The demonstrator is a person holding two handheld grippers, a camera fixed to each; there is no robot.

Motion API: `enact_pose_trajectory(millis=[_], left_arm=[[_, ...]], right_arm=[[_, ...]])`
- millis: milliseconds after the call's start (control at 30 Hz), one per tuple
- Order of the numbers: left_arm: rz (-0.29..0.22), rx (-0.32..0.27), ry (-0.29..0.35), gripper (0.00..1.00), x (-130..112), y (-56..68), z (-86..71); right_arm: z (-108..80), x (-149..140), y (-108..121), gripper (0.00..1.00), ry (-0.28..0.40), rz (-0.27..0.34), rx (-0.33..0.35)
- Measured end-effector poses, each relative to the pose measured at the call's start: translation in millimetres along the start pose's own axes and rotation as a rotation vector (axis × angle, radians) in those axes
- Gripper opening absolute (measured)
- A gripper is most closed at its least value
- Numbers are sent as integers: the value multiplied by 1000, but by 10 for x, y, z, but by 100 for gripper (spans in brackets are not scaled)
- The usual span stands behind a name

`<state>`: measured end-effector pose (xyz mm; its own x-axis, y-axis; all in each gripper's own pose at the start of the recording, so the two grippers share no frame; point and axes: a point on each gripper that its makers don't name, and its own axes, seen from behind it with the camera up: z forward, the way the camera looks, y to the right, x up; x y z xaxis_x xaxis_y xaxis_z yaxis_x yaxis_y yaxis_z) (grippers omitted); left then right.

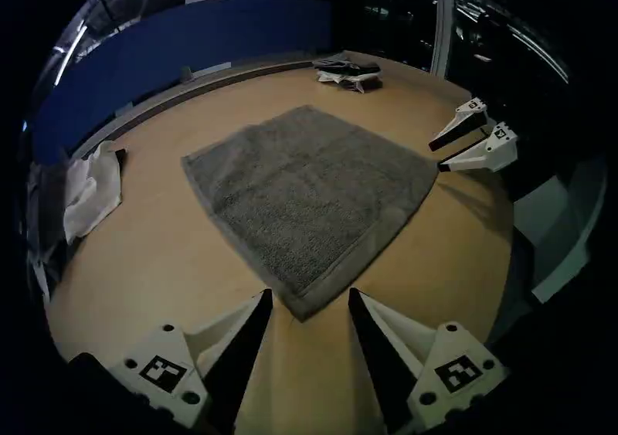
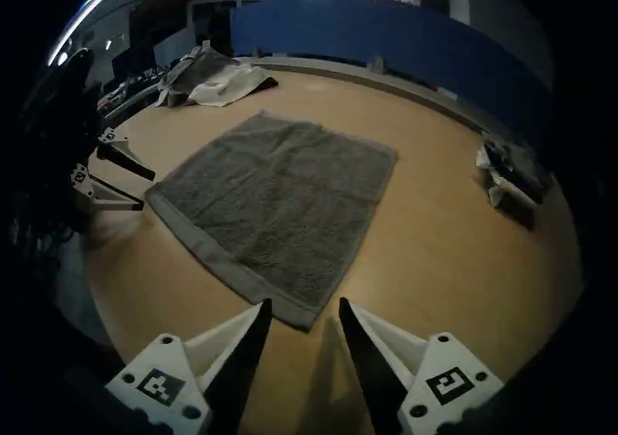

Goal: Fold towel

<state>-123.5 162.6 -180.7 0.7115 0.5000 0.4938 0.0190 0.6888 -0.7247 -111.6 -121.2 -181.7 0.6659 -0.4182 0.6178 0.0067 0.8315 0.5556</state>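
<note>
A grey towel (image 1: pixel 309 195) lies spread flat in a single layer in the middle of a light wooden tabletop (image 1: pixel 154 257), one hemmed corner pointing at each camera. In the left gripper view, the left gripper (image 1: pixel 309 300) sits low over the tabletop with its jaws parted, the nearest towel corner lying in the gap between them, ungripped. The right gripper view shows the right gripper (image 2: pixel 303 304) likewise spread apart on either side of the neighbouring corner, with nothing held.

Each tool appears in the other's view, at a side corner of the towel. A crumpled white cloth (image 1: pixel 93 188) rests near the tabletop's edge, and a small dark-and-white bundle (image 1: pixel 348 73) lies well apart from the towel. A blue partition (image 1: pixel 193 41) runs along the far side.
</note>
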Motion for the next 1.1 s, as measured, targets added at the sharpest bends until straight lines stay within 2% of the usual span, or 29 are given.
enact_pose_trajectory(millis=[100, 200, 433, 500, 700, 767, 867, 967, 1100], left_arm=[[0, 5, -16, 63, -31, -6, 3], [2, 12, -32, 56, -57, -13, 4], [24, 16, -59, 54, -69, 7, 33], [27, 13, -64, 52, -67, 18, 37], [35, 12, -71, 45, -67, 32, 45], [40, 10, -75, 41, -69, 41, 45], [50, 10, -78, 36, -65, 51, 49], [57, 10, -80, 33, -60, 55, 52], [60, 10, -81, 30, -61, 51, 57]], right_arm=[[-6, -21, -2, 55, -8, 3, 4], [6, -62, -2, 54, -19, 9, 8], [20, -147, -37, 53, -42, 21, 30], [25, -160, -40, 46, -44, 22, 33], [41, -169, -35, 44, -46, 26, 36], [46, -167, -25, 36, -46, 29, 34], [45, -168, -5, 32, -45, 30, 30], [35, -171, 6, 32, -46, 33, 30], [28, -180, 20, 26, -47, 31, 26]])
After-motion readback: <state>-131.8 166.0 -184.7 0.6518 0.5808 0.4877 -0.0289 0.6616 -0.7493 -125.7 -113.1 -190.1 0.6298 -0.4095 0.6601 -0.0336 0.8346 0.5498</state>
